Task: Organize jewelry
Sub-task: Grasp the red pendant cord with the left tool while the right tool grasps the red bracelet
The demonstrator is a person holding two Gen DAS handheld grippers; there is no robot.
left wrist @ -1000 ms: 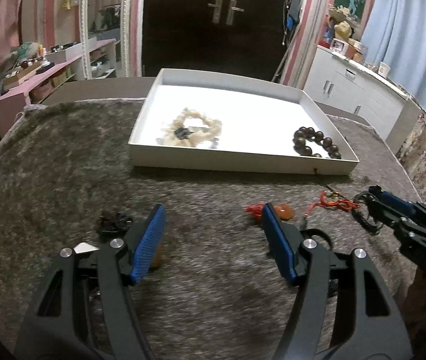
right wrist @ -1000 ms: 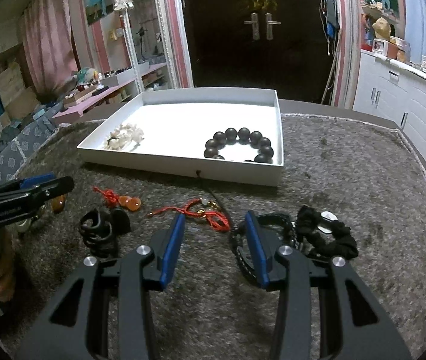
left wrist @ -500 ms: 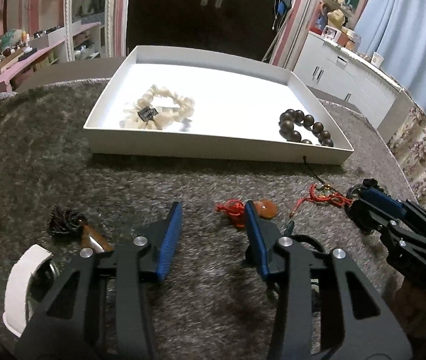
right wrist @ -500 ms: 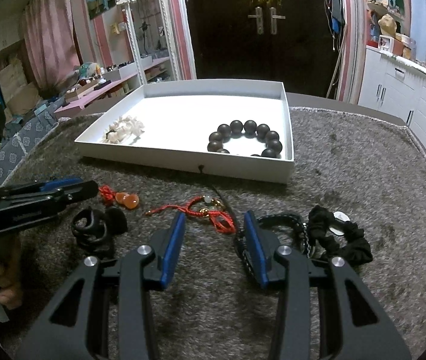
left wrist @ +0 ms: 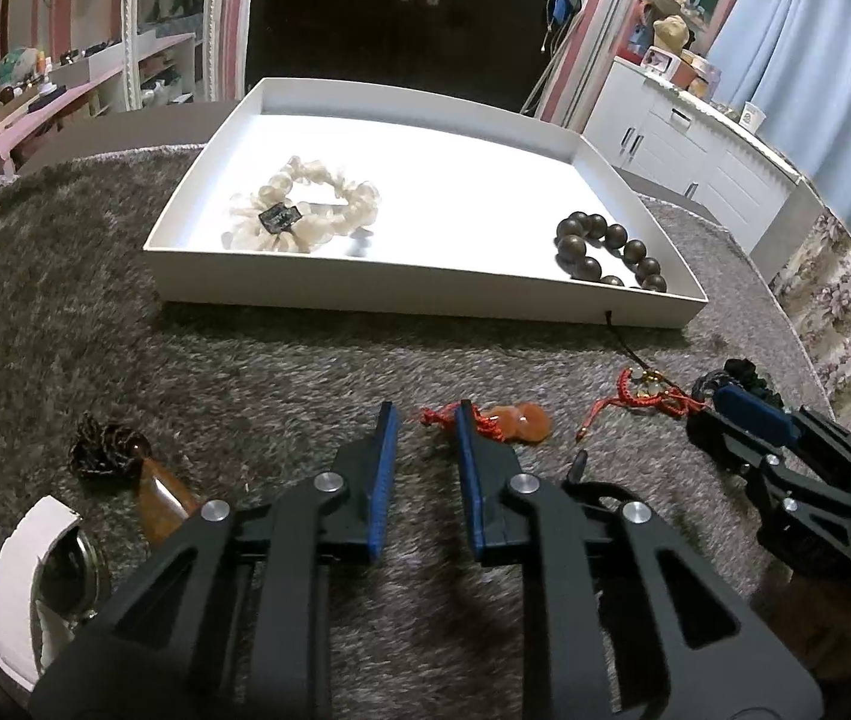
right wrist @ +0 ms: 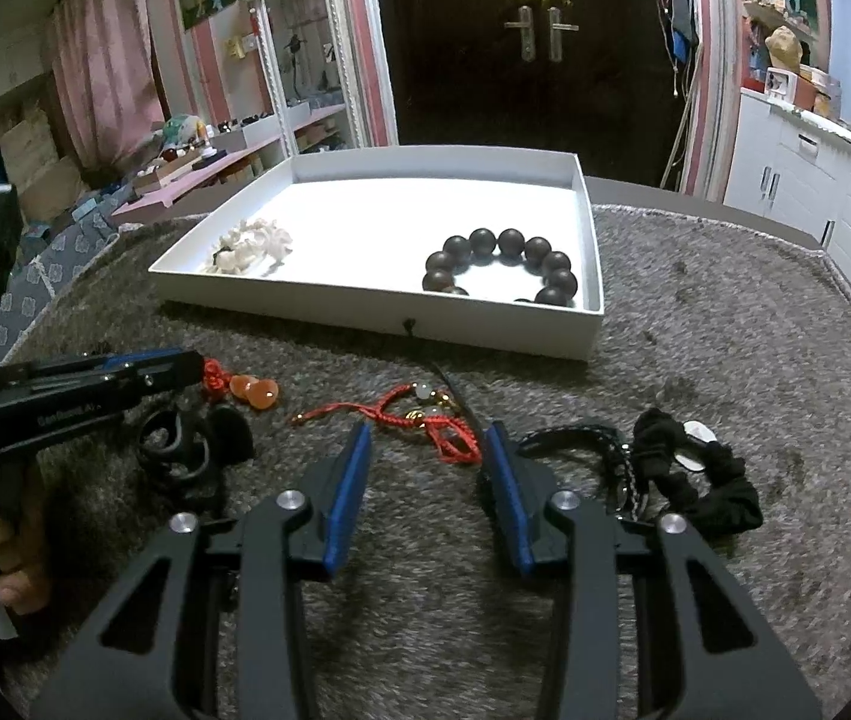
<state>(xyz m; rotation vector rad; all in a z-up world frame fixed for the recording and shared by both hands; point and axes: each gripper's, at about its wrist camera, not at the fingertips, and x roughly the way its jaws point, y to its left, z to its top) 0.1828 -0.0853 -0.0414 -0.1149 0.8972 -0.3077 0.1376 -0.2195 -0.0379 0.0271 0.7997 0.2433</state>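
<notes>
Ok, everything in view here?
tray: one, white, carpet
cream bracelet: one, cream, tray's left
dark bracelet: one, brown, tray's right
orange pendant: one, orange, carpet centre
cord bracelet: one, red, carpet
scrunchie: one, black, carpet right
braided cord: one, black, beside scrunchie
looped piece: one, black, carpet
brown pendant: one, brown, carpet left
carpet: one, grey, underneath
left gripper: one, black, jaws just closing, red knot at tips
right gripper: one, black, jaws just closing, cord bracelet at tips
</notes>
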